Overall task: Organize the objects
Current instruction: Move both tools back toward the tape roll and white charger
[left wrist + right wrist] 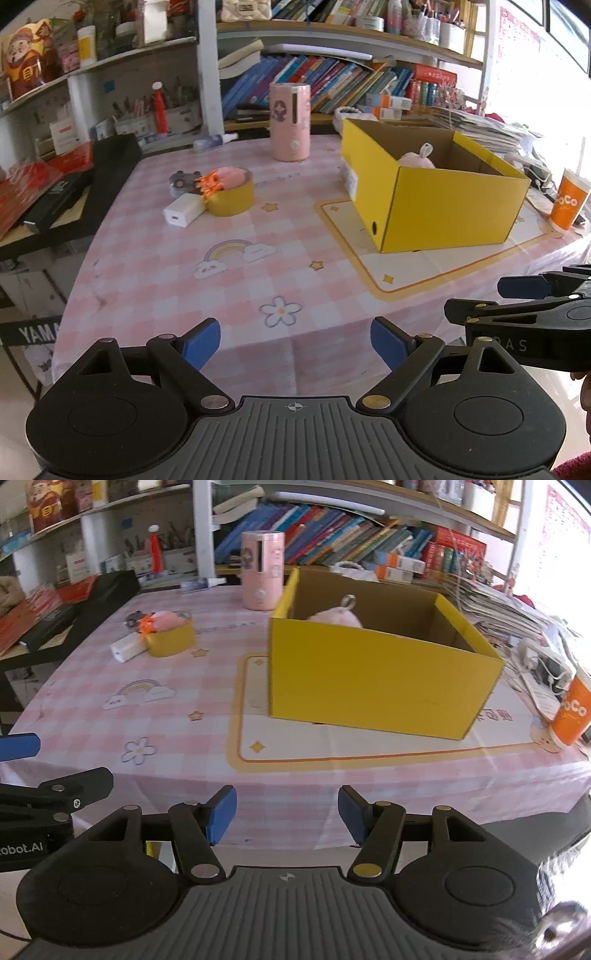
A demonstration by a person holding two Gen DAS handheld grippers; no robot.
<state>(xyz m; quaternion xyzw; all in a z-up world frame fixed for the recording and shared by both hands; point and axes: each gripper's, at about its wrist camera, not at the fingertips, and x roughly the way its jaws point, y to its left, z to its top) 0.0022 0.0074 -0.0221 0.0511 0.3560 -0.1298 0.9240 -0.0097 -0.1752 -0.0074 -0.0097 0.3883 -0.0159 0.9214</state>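
left gripper [295, 343]: jaws wide apart, nothing between them, hanging over the near table edge.
right gripper [287, 818]: jaws apart and empty, no object between the blue pads.
yellow box [436, 192]: open, on the pink checked tablecloth [177, 280], right side.
pink plush toy [417, 158]: inside the box.
tape roll [231, 195]: left of the box, well apart, pink item on top.
white charger [183, 212]: touching the tape roll.
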